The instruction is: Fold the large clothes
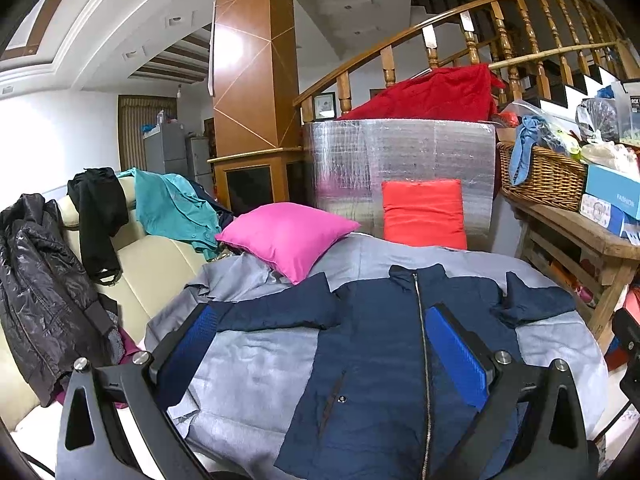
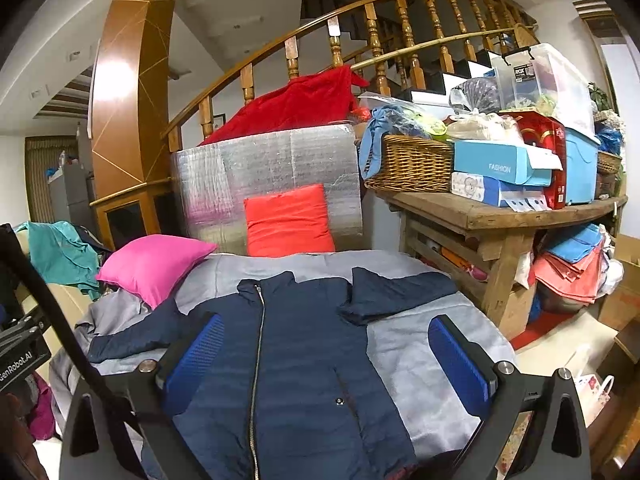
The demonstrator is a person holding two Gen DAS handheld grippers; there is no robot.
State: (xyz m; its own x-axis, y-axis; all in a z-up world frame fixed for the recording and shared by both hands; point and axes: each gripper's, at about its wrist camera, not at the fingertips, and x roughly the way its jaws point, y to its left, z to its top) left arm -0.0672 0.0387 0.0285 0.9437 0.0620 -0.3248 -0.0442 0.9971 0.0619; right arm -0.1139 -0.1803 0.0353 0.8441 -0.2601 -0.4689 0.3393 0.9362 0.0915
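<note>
A: Where did the jacket lie?
B: Flat on the grey sheet, collar far, hem near, sleeves out sideways.
A: And the tools?
B: Left tool and right tool both gaped apart, empty, above the hem.

**Parts we cannot see**

We lose the navy jacket's hem below the bottom edge in both wrist views. The pink pillow covers grey sheet just beyond the jacket's sleeve.

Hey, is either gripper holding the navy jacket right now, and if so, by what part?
Neither. The left gripper and right gripper are both open above the navy jacket, gripping nothing.
</note>
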